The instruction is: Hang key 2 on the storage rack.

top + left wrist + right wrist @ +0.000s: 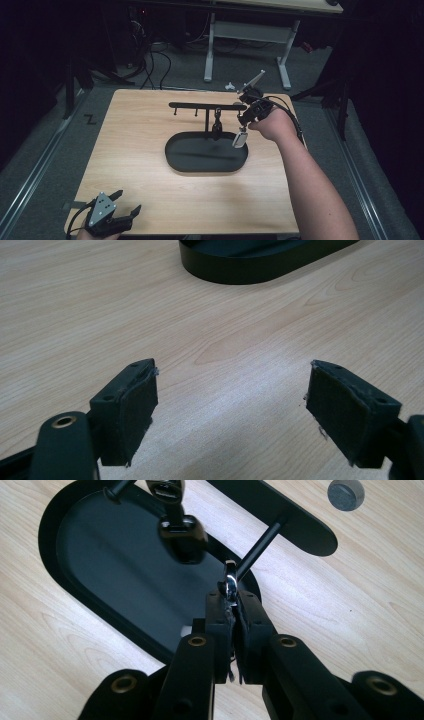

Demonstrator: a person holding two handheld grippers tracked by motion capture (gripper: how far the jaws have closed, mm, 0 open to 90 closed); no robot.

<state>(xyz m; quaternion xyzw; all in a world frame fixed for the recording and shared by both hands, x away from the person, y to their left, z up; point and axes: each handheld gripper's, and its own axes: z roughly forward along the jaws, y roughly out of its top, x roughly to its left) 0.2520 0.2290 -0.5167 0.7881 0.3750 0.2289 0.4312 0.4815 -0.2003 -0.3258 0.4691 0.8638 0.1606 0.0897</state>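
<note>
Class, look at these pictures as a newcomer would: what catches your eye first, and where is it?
A black metal key stand with an oval tray sits mid-table on the pale wooden table. At the crossbar's right end, the right gripper pinches a silver key ring with a pale tag. The left gripper rests open at the near-left corner.

The bench (140, 150) is coloured a pale wood tone, with a fine darker grain running across it. The oval tray (175, 160) at the centre is seen in matt black, as is the hanger stand (206, 106) above it. A black key fob (182, 537) is hung from the stand. A silver metal ring (229, 582) is clamped in the right hand-held gripper (232, 602), whose jaws are black with brass-coloured rivets. A pale grey tag (240, 139) is seen under it. The left hand-held gripper (125, 205), at seven o'clock, is black with a grey plate. The floor (45, 145) is coloured grey.
</note>
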